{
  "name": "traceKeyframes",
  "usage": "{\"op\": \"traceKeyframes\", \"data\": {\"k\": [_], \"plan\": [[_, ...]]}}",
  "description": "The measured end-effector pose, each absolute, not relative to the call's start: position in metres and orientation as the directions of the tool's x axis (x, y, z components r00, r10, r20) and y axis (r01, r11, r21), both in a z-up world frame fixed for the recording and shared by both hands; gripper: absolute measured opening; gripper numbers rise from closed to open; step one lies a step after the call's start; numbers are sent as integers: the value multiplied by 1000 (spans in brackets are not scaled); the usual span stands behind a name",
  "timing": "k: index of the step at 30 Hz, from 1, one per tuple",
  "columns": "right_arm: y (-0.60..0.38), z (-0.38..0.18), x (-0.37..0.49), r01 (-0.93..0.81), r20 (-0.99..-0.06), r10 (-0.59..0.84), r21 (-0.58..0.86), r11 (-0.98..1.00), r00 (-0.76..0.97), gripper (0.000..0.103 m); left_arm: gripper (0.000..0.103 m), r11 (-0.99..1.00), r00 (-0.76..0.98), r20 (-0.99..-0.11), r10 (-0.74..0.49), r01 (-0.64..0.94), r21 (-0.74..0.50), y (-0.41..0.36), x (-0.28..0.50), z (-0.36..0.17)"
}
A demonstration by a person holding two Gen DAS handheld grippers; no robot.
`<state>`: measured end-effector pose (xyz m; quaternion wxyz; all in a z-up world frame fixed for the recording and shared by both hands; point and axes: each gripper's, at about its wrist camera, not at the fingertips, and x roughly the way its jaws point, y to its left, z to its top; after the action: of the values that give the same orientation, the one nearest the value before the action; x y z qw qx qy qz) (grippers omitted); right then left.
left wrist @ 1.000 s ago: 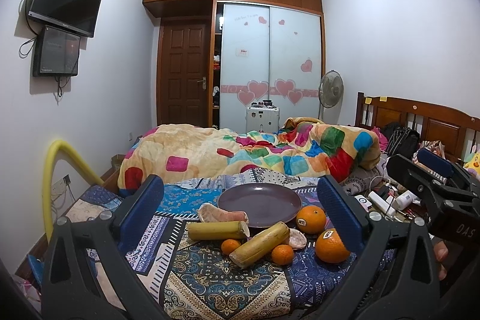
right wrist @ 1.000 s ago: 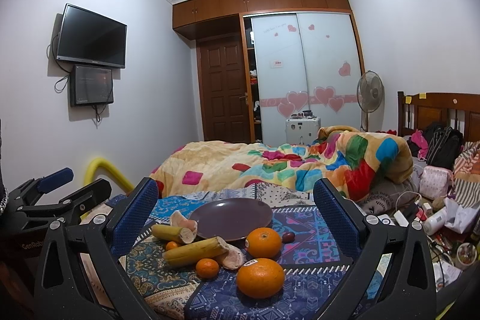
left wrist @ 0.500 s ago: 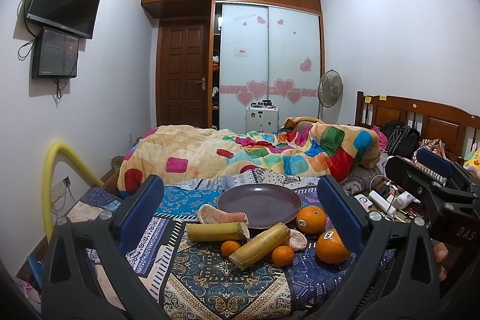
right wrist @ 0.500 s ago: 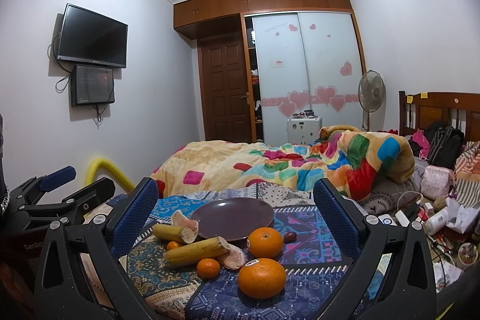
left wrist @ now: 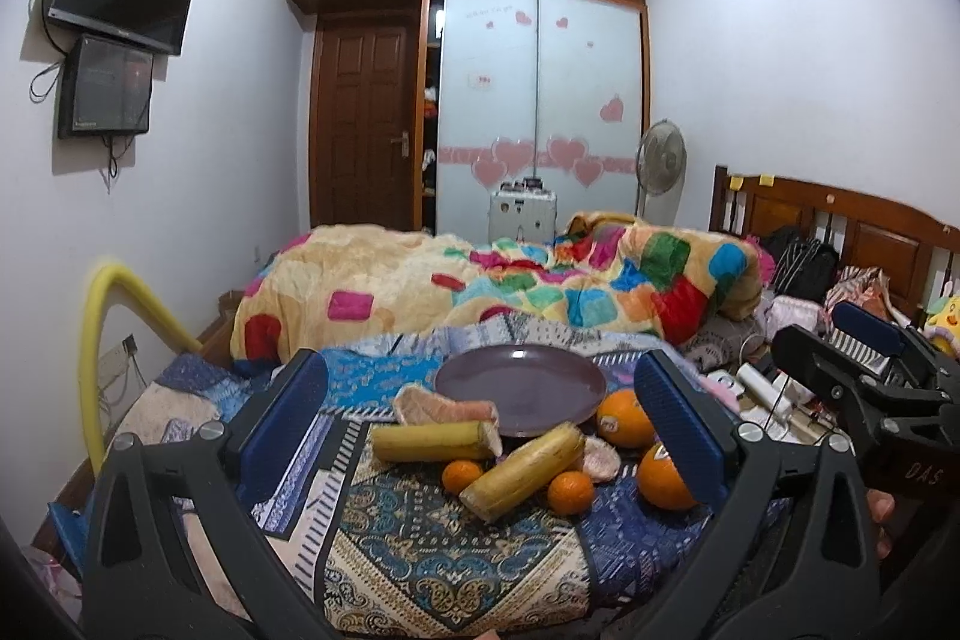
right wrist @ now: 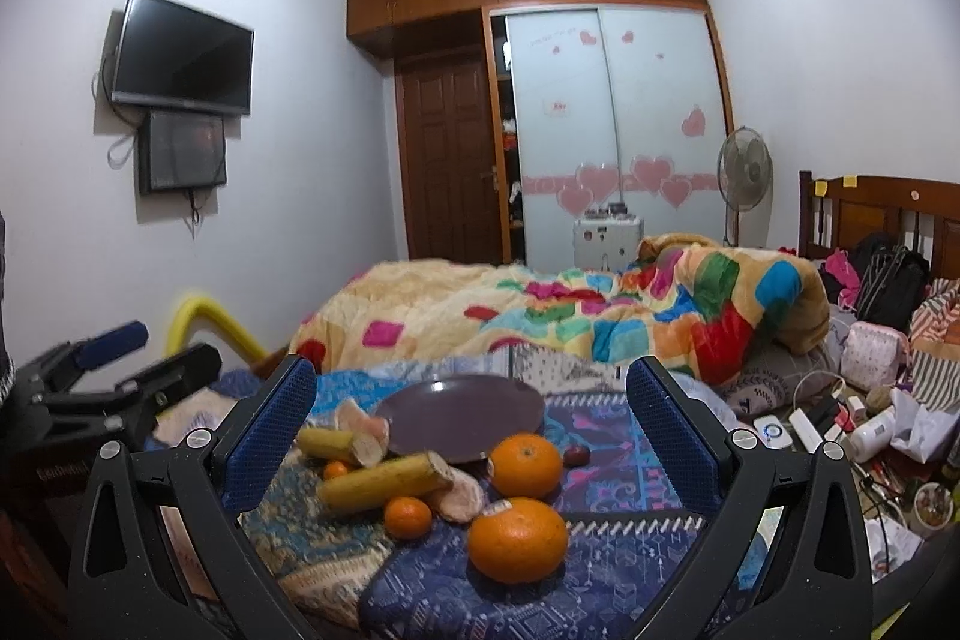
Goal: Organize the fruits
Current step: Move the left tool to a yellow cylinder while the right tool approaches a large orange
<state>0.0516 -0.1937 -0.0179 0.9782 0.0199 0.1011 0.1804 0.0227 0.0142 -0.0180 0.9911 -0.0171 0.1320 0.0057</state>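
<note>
Two grippers hover over the bed, fingers spread wide, holding nothing — left gripper (left wrist: 489,424), right gripper (right wrist: 471,430). Between the right gripper's fingers lie the front orange (right wrist: 517,540) and rear orange (right wrist: 526,465). One banana (right wrist: 384,481) lies crosswise, cut end right, just before the plate (right wrist: 462,415).

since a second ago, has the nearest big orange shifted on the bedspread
No. The nearest big orange lies in the same spot relative to the purple plate, in front of the other big orange.
</note>
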Motion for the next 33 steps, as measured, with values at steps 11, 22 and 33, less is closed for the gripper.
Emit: {"op": "traceKeyframes", "data": {"k": [11,22,33], "plan": [[-198,-64,90,-351,-421,324,13,936,847,103,100,997,870,-490,-52,17,-76,36,67,-72],[-197,-103,119,-381,-568,319,11,924,758,103,86,992,753,-649,-111,43,-119,43,110,-120],[-189,-120,137,-426,-625,372,69,902,687,87,71,986,696,-699,-164,128,-104,24,143,-140]]}}
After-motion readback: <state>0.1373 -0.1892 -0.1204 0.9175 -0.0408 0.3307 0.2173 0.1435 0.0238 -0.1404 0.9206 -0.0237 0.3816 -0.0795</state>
